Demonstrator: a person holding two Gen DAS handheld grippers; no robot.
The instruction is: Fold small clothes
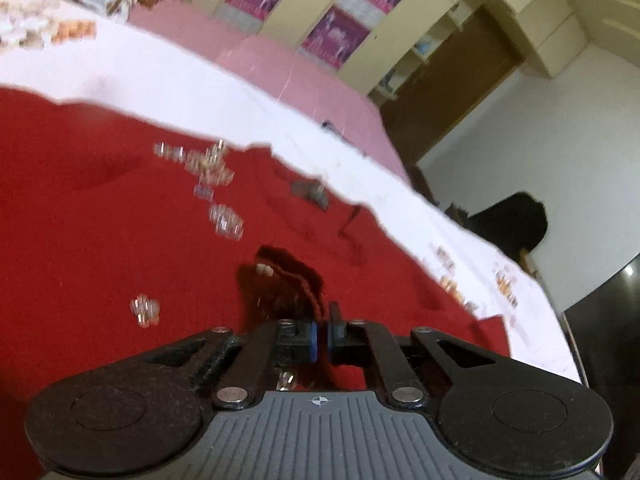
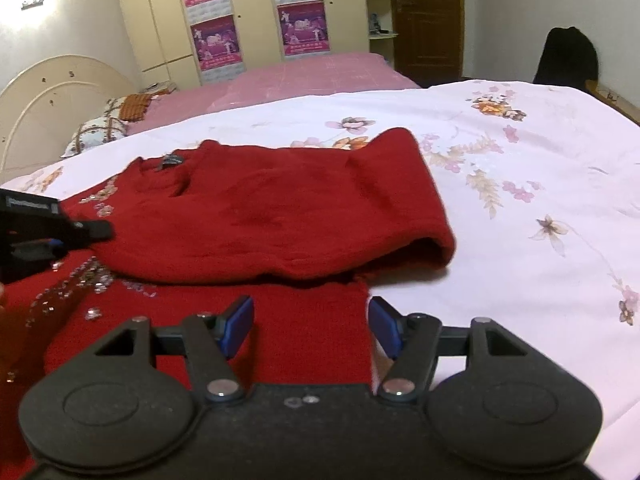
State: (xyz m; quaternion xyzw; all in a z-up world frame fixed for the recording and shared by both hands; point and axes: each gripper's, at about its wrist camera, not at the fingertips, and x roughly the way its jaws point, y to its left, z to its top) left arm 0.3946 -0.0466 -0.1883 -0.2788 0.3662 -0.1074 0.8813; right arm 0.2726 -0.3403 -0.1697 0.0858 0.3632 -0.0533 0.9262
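A red knit sweater (image 2: 256, 216) with sequin decoration lies on a white floral bedsheet (image 2: 520, 184). Its right sleeve (image 2: 304, 240) is folded across the body. My left gripper (image 1: 322, 340) is shut on a bunched bit of the sweater (image 1: 120, 220), pinched between the blue pads; it also shows at the left edge of the right wrist view (image 2: 80, 232). My right gripper (image 2: 311, 328) is open, its blue pads either side of the sweater's lower right edge, just above the fabric.
A second bed with a pink cover (image 2: 312, 76) and pillows (image 2: 108, 120) stands behind. Wardrobes with posters (image 2: 256, 12) line the far wall, with a brown door (image 2: 424, 16) and a dark chair (image 2: 568, 56) at the right.
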